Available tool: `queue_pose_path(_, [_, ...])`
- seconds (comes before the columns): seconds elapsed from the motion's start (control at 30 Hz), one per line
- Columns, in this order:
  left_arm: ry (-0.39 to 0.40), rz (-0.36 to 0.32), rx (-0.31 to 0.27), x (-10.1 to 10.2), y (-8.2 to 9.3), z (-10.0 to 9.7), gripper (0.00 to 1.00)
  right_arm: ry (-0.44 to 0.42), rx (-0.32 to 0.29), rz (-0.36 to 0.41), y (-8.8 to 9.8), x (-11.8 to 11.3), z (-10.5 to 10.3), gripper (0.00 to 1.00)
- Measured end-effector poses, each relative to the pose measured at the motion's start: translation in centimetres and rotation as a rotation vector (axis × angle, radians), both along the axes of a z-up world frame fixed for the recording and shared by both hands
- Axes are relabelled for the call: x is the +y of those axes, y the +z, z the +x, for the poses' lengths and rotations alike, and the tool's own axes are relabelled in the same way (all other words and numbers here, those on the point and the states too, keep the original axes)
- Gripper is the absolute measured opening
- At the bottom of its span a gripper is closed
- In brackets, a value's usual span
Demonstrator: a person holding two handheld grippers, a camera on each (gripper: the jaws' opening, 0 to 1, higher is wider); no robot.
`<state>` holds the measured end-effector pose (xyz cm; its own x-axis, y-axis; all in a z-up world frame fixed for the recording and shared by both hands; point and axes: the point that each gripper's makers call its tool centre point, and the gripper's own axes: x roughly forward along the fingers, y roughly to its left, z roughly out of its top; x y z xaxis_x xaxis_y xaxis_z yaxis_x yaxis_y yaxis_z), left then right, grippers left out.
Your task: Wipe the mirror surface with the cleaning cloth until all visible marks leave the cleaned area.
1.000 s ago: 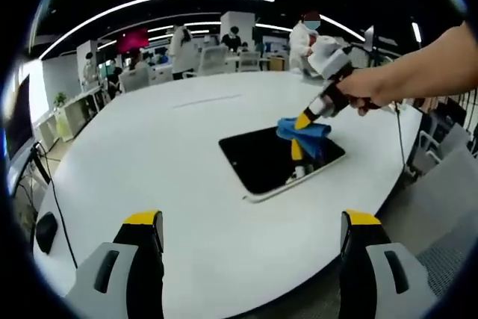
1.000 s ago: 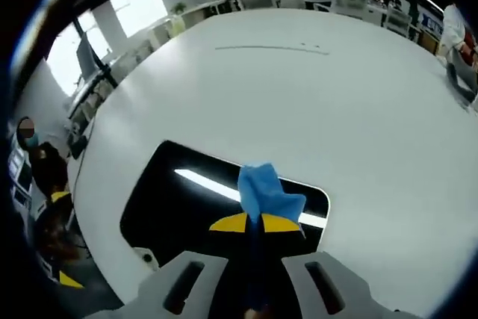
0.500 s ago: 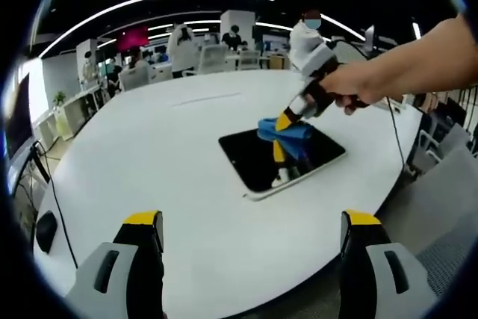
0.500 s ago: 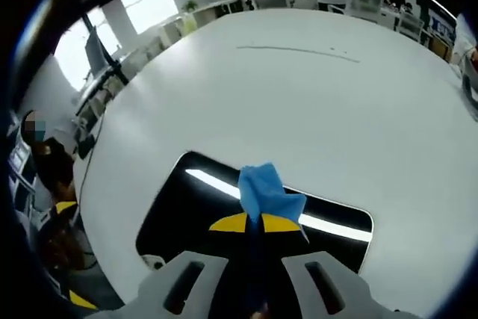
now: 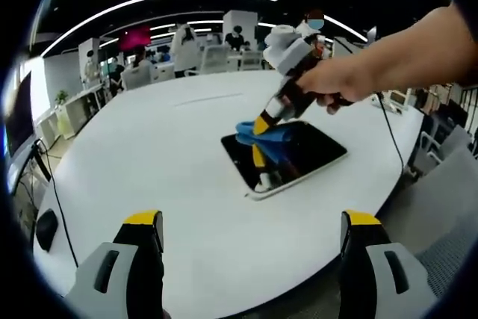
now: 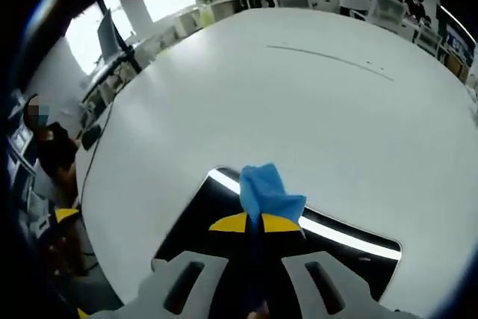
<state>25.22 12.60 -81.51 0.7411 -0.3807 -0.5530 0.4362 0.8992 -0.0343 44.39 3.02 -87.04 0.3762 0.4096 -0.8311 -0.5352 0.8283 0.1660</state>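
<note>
right claw point(image 6: 258, 223): clamped on cloth point(image 6: 267, 193), moved toward mirror point(image 5: 286, 156) far-left edge | left claw point(image 5: 252, 218): apart, unmoved

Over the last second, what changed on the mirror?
The right gripper, shut on the blue cloth, slid the cloth across the mirror from its right side toward its left edge, as the left gripper view frames it. The mirror stayed put on the white table; the left gripper stayed open, hanging back near the table edge.

Bright overhead strip lighting, fisheye-warped edges
</note>
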Motion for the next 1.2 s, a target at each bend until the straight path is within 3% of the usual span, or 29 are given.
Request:
queue_pose_path(0.23, [0.004, -0.005, -0.002, 0.1, 0.0, 0.0, 0.99, 0.029, -0.007, -0.004, -0.2, 1.6, 0.7, 0.00])
queue_pose_path(0.33, [0.015, -0.055, -0.023, -0.2, 0.6, 0.3, 0.99, 0.042, -0.010, -0.001, -0.2, 2.3, 1.1, 0.00])
queue_pose_path(0.43, [0.007, -0.028, -0.008, -0.1, 0.1, 0.1, 0.99, 0.051, -0.013, -0.006, -0.3, 2.8, 1.6, 0.00])
queue_pose_path(0.57, [0.011, -0.022, 0.000, 0.1, -0.2, 0.0, 0.99, 0.090, -0.041, -0.036, -0.1, 2.9, 1.5, 0.00])
queue_pose_path(1.03, [0.021, -0.026, -0.003, 0.2, -0.1, 0.1, 0.99, 0.096, -0.070, -0.023, 0.1, 2.9, 1.2, 0.00])
queue_pose_path(1.2, [0.019, -0.025, -0.001, 0.2, -0.1, 0.0, 0.99, 0.115, -0.074, -0.011, 0.2, 4.4, 0.4, 0.00])
